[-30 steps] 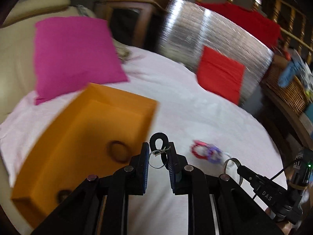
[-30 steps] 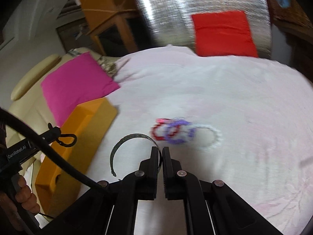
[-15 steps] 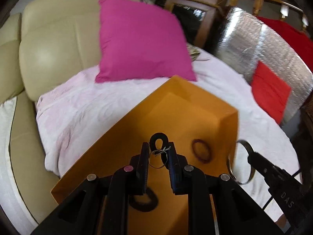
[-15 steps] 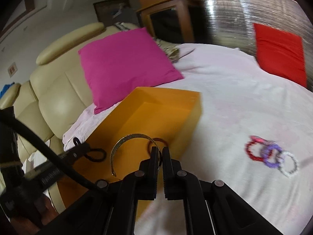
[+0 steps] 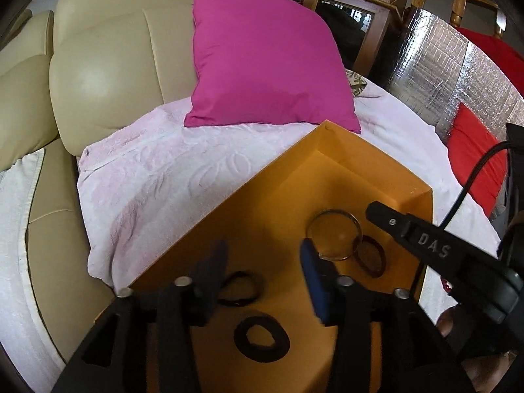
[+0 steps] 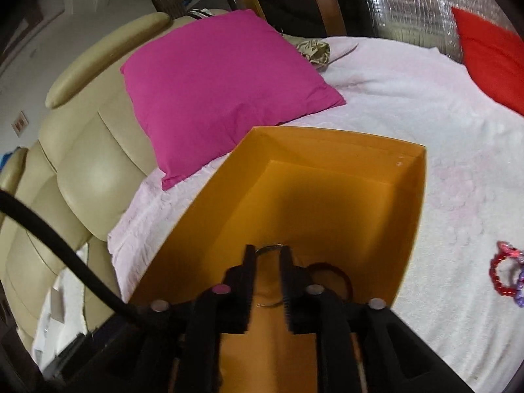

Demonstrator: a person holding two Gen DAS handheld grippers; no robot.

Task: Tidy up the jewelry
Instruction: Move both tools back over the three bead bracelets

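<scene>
An orange box (image 5: 357, 167) sits on the pale pink cover. My left gripper (image 5: 262, 258) hangs over it, jaws opening, nothing between the pads. Below it on the box floor lie a thin black loop (image 5: 240, 290) and a thick black ring (image 5: 262, 337). A thin metal bangle (image 5: 334, 234) and a dark red band (image 5: 371, 257) lie further right. My right gripper (image 6: 267, 258) is also over the box (image 6: 327, 150), jaws opening. The bangle (image 6: 268, 248) shows between its fingers, but the pads do not press on it. Red and purple bead bracelets (image 6: 506, 278) lie outside on the cover.
A magenta pillow (image 5: 268, 65) leans on the cream sofa back (image 5: 108, 75) just behind the box. A red cushion (image 5: 475, 163) and a silver foil panel (image 5: 458, 75) stand to the right. The right gripper's cable (image 5: 468, 180) crosses the left wrist view.
Both grippers travelled left from the bracelets to above the orange box. Both jaws have parted. The black loop has left the left gripper and the bangle has come out of the right one.
</scene>
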